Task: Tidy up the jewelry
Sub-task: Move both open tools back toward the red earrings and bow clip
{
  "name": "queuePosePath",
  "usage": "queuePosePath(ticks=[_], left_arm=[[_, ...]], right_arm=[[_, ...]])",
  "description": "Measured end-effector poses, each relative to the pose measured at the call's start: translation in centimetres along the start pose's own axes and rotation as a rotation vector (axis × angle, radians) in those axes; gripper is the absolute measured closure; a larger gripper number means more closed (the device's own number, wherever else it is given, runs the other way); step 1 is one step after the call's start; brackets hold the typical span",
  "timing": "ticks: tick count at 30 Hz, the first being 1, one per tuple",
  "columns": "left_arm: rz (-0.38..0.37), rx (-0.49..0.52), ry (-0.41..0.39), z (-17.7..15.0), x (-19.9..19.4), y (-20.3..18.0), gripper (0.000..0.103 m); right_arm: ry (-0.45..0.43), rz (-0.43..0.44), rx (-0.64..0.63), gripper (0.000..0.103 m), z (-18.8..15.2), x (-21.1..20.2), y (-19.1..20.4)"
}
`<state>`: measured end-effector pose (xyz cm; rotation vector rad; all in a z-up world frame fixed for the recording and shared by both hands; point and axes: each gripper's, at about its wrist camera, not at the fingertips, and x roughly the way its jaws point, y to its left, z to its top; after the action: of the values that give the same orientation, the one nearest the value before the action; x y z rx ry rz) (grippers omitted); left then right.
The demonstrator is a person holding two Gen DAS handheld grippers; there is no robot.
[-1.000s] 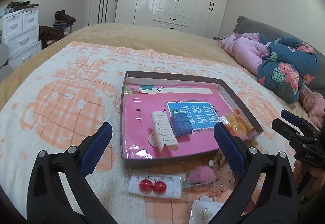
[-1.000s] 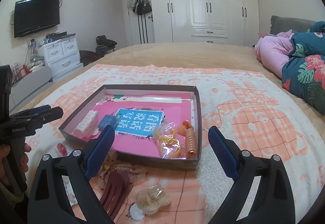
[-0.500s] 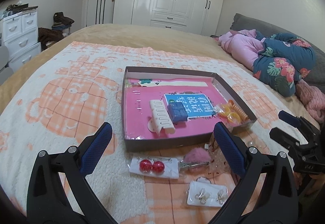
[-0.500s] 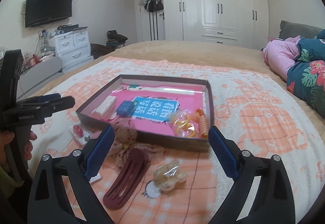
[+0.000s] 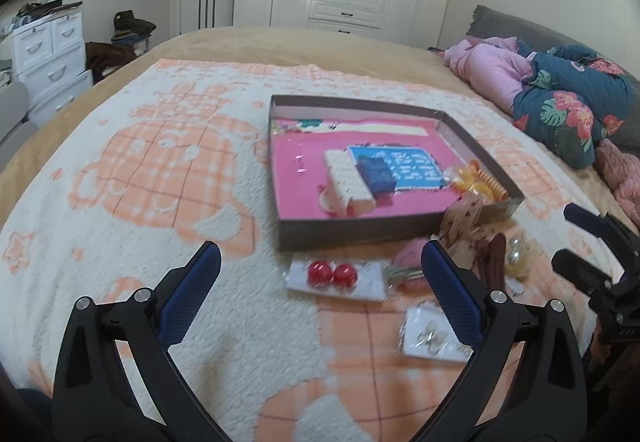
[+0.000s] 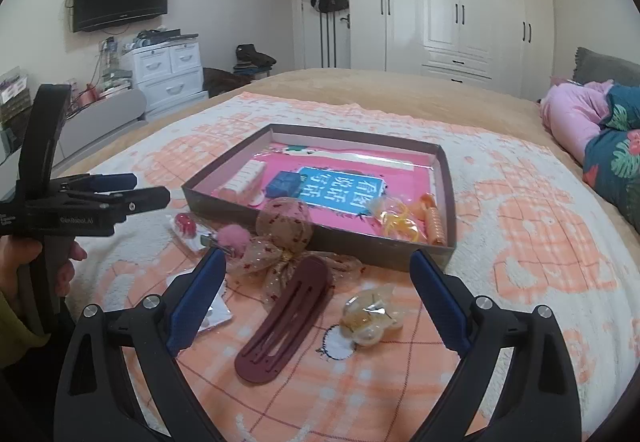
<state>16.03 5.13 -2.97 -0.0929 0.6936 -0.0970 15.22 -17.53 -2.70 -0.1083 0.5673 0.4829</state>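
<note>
**A:** Start with your left wrist view. What is your left gripper [image 5: 320, 278] doing?

**B:** Its jaws are spread wide and hold nothing. It hangs over the blanket [image 5: 140, 161], short of the shallow box [image 5: 360, 234]. Just past the fingertips lies a card with two red ball earrings [image 5: 331, 274], and beside your right-hand pad a second card of small earrings [image 5: 428, 338]. Inside the box you have a white hair clip [image 5: 347, 181], a small blue box [image 5: 376, 171] touching it, and orange hair ties [image 5: 478, 181] in the near right corner.

**A:** And the other tool?

**B:** Your right gripper [image 5: 588, 242] pokes in at the right edge — its jaws are parted there too.

**A:** Now the right wrist view.

**B:** Your right gripper [image 6: 316, 286] is wide open and empty. Between its fingers lies the maroon hair clip [image 6: 286, 322] flat on the blanket, tilted. Near it, a clear amber clip [image 6: 370, 314] in a wrapper. A sheer bow [image 6: 284, 238] leans against the box's near wall [image 6: 352, 242], with a pink pompom clip [image 6: 232, 238] touching its left side.

**A:** Is the left tool visible here?

**B:** Yes — your hand [image 6: 24, 262] holds it at the left edge, well apart from the box; seen side-on, I cannot tell its opening from this view.
</note>
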Motion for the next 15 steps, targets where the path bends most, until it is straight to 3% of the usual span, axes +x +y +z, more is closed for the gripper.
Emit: queuePosePath(ticks=[9, 15], left_arm=[[0.021, -0.005, 0.074, -1.2, 1.4, 1.0, 0.011], [-0.010, -0.033, 0.115, -1.6, 2.8, 1.5, 0.011]], right_arm=[[0.042, 0.031, -0.060, 0.024, 0.8, 2.2, 1.6], [0.090, 0.046, -0.071, 0.036, 1.4, 4.5, 2.1]])
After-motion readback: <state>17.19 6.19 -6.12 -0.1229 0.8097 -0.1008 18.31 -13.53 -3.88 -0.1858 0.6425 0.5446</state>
